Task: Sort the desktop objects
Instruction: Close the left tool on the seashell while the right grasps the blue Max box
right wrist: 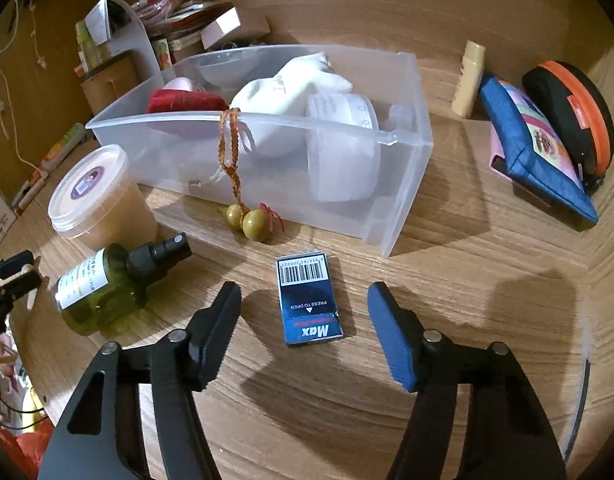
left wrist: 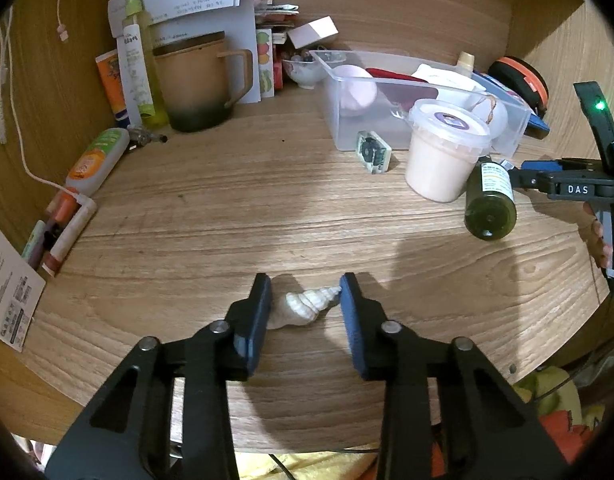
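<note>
Left gripper [left wrist: 305, 294] brackets a white spiral seashell [left wrist: 301, 307] low in the frame, jaws touching or nearly touching its ends but not plainly clamped. Right gripper [right wrist: 304, 308] is spread wide over a blue "Max" staple box [right wrist: 310, 299] lying flat on the tabletop [right wrist: 447, 280], centre frame. Both look to be at the pick-up step; next, each needs to close, lift, and carry to the clear plastic bin [right wrist: 407, 168] above.
</note>
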`<state>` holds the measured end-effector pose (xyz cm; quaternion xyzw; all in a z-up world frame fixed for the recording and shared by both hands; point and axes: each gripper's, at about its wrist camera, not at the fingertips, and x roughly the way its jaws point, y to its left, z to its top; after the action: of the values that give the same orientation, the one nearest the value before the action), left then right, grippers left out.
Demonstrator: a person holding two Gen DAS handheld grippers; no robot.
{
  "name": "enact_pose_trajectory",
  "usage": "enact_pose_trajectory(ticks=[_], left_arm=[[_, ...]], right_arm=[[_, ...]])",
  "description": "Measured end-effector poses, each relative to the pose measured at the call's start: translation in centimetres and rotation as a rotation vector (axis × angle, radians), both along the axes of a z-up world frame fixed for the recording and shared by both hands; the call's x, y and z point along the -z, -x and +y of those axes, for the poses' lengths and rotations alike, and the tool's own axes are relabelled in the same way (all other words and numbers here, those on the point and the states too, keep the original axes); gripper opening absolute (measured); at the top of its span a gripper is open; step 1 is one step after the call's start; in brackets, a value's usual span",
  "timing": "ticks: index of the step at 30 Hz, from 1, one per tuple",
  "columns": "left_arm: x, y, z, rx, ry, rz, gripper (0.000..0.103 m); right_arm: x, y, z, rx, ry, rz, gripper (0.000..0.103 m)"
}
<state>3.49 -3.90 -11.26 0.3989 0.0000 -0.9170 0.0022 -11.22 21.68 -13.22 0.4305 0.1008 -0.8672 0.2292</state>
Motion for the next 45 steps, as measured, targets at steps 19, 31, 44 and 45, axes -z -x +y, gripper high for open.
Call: enact_pose_trajectory(ticks=[19, 31, 44, 45], left_arm=[[-0.8, 1.6, -0.7, 0.019, -0.019, 0.001, 0.010], [-2.1, -0.3, -3.0, 0.004, -0.080, 0.033, 0.031], [-0.6, -0.3, -1.7, 0.021, -0.014, -0.011, 0.038], [-0.4, -0.1, -1.7, 0.020, -0.018, -0.020, 0.029]], right_arm=[[-1.0, -1.1, -1.9, -0.035, 0.000, -0.001, 0.025], [-2.3, -2.3, -1.0, -0.028, 0.056, 0.026, 0.025], [-2.6, -3.0, -0.9, -0.036, 0.076, 0.032, 0.025], [-2.7, -3.0, -0.9, -0.037, 0.077, 0.033, 0.025]])
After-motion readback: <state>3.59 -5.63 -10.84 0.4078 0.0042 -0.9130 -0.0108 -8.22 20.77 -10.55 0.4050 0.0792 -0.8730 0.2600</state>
